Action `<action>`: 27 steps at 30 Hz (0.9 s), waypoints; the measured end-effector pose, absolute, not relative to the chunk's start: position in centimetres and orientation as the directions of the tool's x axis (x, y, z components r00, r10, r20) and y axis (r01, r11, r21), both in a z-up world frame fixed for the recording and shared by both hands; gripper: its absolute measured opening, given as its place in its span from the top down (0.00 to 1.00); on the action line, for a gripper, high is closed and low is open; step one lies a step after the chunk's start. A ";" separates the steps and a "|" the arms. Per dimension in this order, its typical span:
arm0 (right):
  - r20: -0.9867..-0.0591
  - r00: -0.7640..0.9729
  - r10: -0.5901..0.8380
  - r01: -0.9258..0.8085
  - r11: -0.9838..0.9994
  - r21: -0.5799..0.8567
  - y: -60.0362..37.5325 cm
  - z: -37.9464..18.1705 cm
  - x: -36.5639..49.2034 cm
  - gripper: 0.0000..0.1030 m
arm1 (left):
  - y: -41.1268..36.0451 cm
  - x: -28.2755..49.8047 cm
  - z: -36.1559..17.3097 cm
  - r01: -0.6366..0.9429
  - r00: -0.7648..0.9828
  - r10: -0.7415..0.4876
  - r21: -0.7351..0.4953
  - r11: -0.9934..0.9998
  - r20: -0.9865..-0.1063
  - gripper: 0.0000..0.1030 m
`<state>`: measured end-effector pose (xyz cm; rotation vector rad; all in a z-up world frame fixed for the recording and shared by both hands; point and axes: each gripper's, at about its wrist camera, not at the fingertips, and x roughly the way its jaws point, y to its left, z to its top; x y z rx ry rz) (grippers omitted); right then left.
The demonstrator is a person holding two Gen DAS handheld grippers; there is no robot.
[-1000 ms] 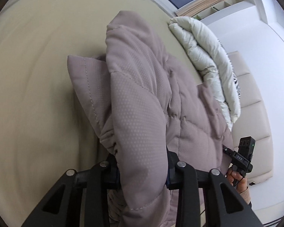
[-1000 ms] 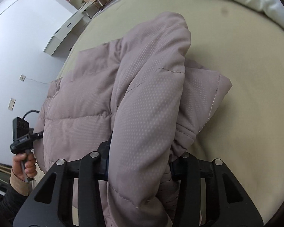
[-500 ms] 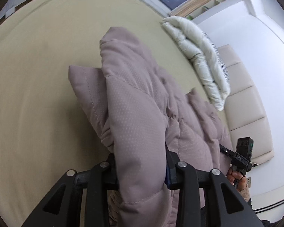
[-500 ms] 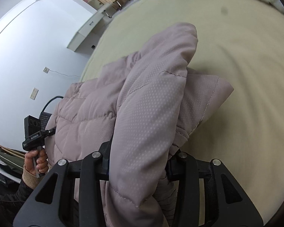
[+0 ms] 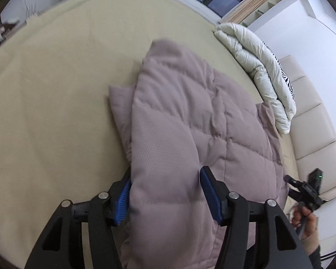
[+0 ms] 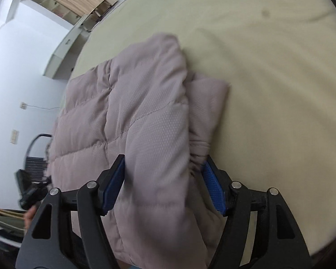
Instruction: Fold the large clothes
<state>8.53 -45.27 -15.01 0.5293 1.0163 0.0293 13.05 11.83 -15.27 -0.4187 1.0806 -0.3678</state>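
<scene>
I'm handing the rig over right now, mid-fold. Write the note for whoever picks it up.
Left gripper: jaws open, blue pads showing, puffy jacket bulging between them but not pinched.
Right gripper: same, open around the jacket's near edge.
The mauve jacket lies on the beige bed, the top layer folded over, a lower layer sticking out at the far side. A white duvet sits bunched near the headboard, apart from the jacket.
Done: fold laid down, grips let go.
Left: back both grippers out, check that the edges line up, probably one more fold.
</scene>
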 end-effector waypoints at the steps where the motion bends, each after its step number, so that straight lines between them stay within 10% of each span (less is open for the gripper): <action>1: -0.793 0.567 0.222 0.205 0.895 0.397 -44.7 -13.4 7.6 0.34 | 12.0 12.3 -14.3 0.090 0.452 -0.463 -0.478 0.874 -0.762 0.34; 8: -0.605 0.793 -0.066 0.175 0.977 0.124 -39.1 -2.8 -0.6 0.33 | 8.0 4.8 -6.3 0.152 0.708 -0.187 -0.111 0.982 -0.682 0.06; 13: -0.323 0.917 -0.235 0.260 0.965 0.034 -34.7 3.8 -5.3 0.00 | 4.4 -1.1 0.3 0.106 0.879 -0.049 0.095 0.990 -0.474 0.00; 20: -0.413 0.897 -0.158 0.208 0.975 0.078 -33.1 9.9 -6.3 0.00 | 0.1 -6.7 7.9 -0.054 0.971 0.121 0.307 0.950 -0.205 0.00; 27: -0.457 0.872 -0.176 0.245 0.965 0.095 -31.9 14.9 -10.2 0.00 | 1.9 -6.6 11.1 0.008 0.900 0.023 0.071 0.997 -0.436 0.00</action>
